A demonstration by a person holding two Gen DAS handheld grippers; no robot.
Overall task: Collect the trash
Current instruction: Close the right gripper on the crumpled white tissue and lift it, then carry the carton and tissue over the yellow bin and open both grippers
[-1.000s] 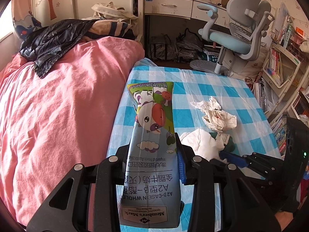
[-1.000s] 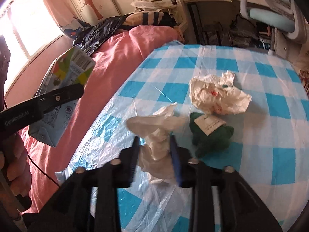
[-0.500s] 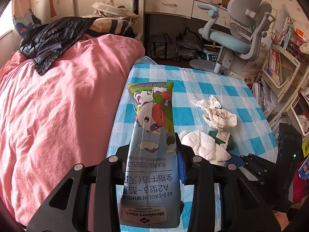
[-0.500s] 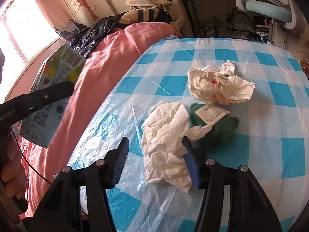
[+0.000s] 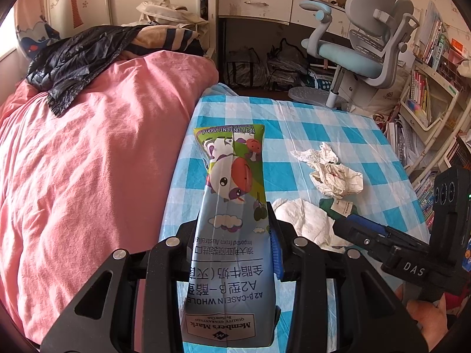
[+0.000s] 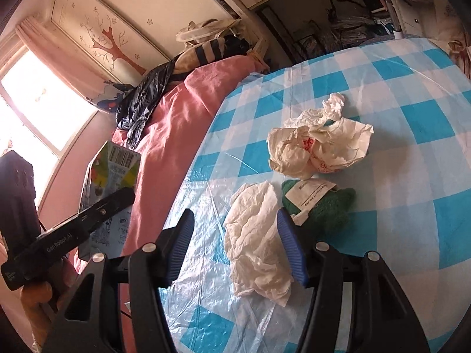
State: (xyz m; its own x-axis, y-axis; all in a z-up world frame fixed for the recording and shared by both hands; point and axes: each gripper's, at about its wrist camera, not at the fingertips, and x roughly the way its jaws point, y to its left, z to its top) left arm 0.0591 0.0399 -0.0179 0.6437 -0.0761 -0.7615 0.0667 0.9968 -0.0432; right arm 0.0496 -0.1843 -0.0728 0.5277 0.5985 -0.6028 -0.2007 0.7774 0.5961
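My left gripper is shut on a flattened milk carton with a cartoon cow, held up over the table's left edge. The right wrist view shows the same carton at the left. My right gripper stands open low over the table. A crumpled white tissue lies on the cloth between its blue pads, nearer the right pad, with no squeeze visible. Beyond it sit a green cloth item with a white label and a crumpled white wrapper with red print.
The table wears a blue-and-white checked cloth under clear plastic. A bed with a pink cover and a black jacket runs along its left side. A grey office chair, a desk and crowded shelves stand beyond.
The right gripper's jaws widened and let go of the white tissue, which now lies flat on the cloth. That gripper also rolled and shifted. The left gripper and its carton stayed put.
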